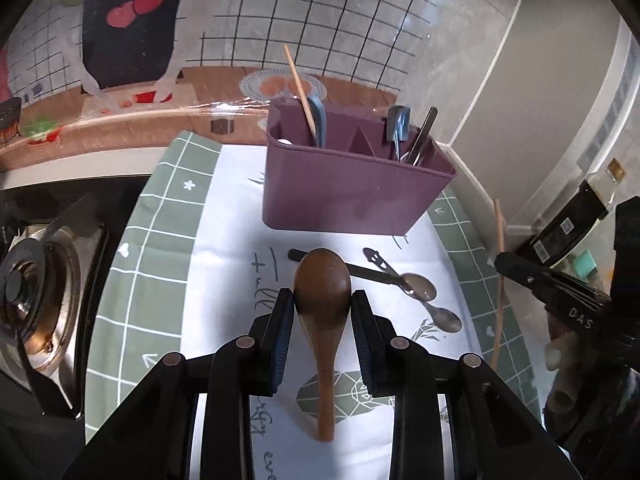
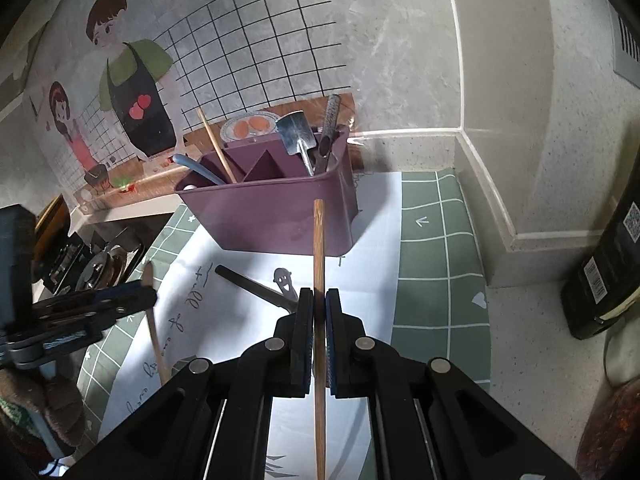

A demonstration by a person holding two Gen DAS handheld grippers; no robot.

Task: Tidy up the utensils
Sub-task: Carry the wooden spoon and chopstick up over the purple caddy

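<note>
My left gripper (image 1: 322, 295) is shut on a brown wooden spoon (image 1: 322, 280), bowl forward, above the mat. My right gripper (image 2: 319, 294) is shut on a wooden chopstick (image 2: 319, 240) that points up toward the purple utensil caddy (image 2: 272, 212). The caddy (image 1: 348, 192) holds a chopstick (image 1: 300, 88), a blue-handled utensil (image 1: 320, 120) and metal utensils (image 1: 416, 136). Two metal spoons (image 1: 420, 286) and a dark-handled utensil (image 1: 340, 266) lie on the mat in front of the caddy. The right gripper and its chopstick (image 1: 499, 280) show at the right of the left wrist view.
A green-and-white mat (image 1: 160, 240) covers the counter. A gas stove burner (image 1: 24, 292) sits at the left. A dark bottle (image 2: 608, 264) stands at the right by the wall corner. A tiled wall with a cartoon sticker (image 2: 132, 100) is behind the caddy.
</note>
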